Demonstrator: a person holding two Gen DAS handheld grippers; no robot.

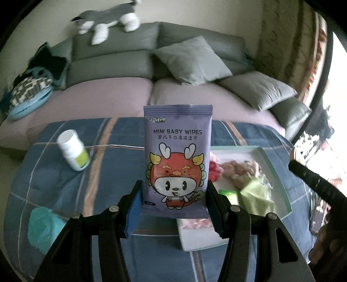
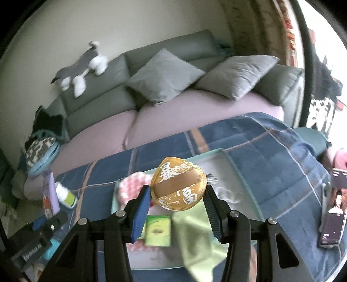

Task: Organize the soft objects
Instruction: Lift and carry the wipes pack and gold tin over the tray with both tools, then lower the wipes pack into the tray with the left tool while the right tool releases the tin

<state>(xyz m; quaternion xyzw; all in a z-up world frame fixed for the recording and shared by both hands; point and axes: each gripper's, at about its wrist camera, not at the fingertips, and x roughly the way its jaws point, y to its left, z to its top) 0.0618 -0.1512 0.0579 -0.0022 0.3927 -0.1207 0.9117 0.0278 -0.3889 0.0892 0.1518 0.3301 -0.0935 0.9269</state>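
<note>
My left gripper (image 1: 174, 208) is shut on a purple pack of baby wipes (image 1: 177, 156), held upright above the blue plaid blanket (image 1: 54, 184). The right wrist view shows that pack (image 2: 50, 193) at the far left. My right gripper (image 2: 177, 206) is shut on a round gold puff with a ribbon band (image 2: 179, 184), which hangs over a pale green tray (image 2: 245, 173). In the tray lie a lime cloth (image 2: 195, 234), a green packet (image 2: 157, 231) and a pink-and-white soft item (image 2: 132, 186). From the left wrist, the tray (image 1: 275, 171) is to the right of the wipes.
A white pill bottle (image 1: 72, 153) lies on the blanket, and a teal soft item (image 1: 43, 227) sits at its left front. Behind is a grey sofa with cushions (image 1: 190, 59) and a plush dog (image 1: 108, 19). A phone (image 2: 333, 219) lies at the right.
</note>
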